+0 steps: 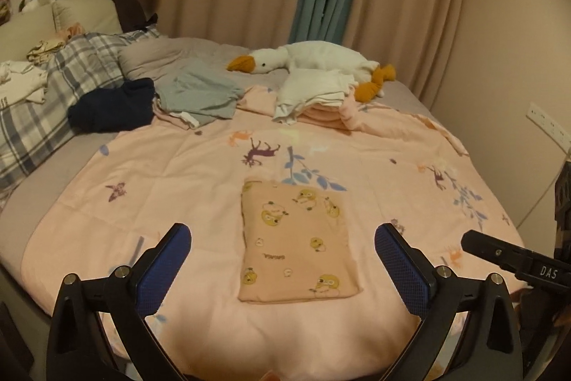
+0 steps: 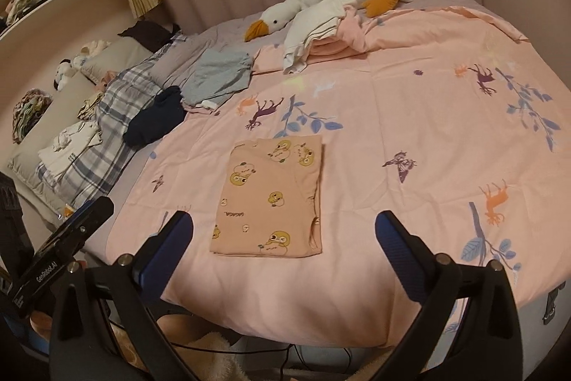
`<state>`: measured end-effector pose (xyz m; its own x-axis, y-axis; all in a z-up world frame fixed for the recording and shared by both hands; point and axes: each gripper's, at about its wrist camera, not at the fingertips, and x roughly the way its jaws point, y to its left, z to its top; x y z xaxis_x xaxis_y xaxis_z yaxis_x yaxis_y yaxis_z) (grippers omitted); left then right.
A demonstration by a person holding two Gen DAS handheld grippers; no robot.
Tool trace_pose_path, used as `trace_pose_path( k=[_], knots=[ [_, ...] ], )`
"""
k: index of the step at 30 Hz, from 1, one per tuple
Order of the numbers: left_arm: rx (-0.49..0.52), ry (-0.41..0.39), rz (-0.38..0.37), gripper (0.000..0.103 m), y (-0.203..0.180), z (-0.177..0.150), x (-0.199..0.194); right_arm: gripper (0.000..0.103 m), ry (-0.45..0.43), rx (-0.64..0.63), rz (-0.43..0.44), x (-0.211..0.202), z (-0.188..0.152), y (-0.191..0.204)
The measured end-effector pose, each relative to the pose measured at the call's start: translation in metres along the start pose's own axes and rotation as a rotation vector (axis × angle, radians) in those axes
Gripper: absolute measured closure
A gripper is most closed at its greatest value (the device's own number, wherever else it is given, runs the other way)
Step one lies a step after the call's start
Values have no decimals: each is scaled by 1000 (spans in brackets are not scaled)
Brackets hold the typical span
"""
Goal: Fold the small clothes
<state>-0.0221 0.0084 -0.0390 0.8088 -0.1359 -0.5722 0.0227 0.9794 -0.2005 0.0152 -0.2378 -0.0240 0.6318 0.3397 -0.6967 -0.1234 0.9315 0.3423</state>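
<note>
A small pink garment with yellow duck prints point(image 1: 296, 243) lies folded into a flat rectangle on the pink quilt point(image 1: 178, 174); it also shows in the right wrist view point(image 2: 273, 199). My left gripper point(image 1: 282, 259) is open and empty, held just above the quilt near the garment's front half. My right gripper point(image 2: 283, 238) is open and empty, hovering in front of the garment's near edge. The right gripper's body shows at the left wrist view's right edge point(image 1: 514, 256); the left gripper's body shows at the right wrist view's left point(image 2: 60, 238).
Unfolded clothes lie at the back: a dark navy piece point(image 1: 114, 104), a grey piece point(image 1: 200, 95), a white piece on folded pink cloth point(image 1: 310, 91). A plush goose point(image 1: 314, 58) lies by the curtains. A plaid pillow point(image 1: 46, 109) with more clothes is at left.
</note>
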Motion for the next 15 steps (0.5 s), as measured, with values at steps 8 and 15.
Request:
trace_pose_path(
  k=[8, 15],
  knots=[
    [1, 2, 21, 1, 0, -5, 4, 1, 5, 32, 16, 7, 0, -4],
    [6, -40, 110, 1, 8, -19, 12, 1, 13, 37, 39, 10, -6, -1]
  ],
)
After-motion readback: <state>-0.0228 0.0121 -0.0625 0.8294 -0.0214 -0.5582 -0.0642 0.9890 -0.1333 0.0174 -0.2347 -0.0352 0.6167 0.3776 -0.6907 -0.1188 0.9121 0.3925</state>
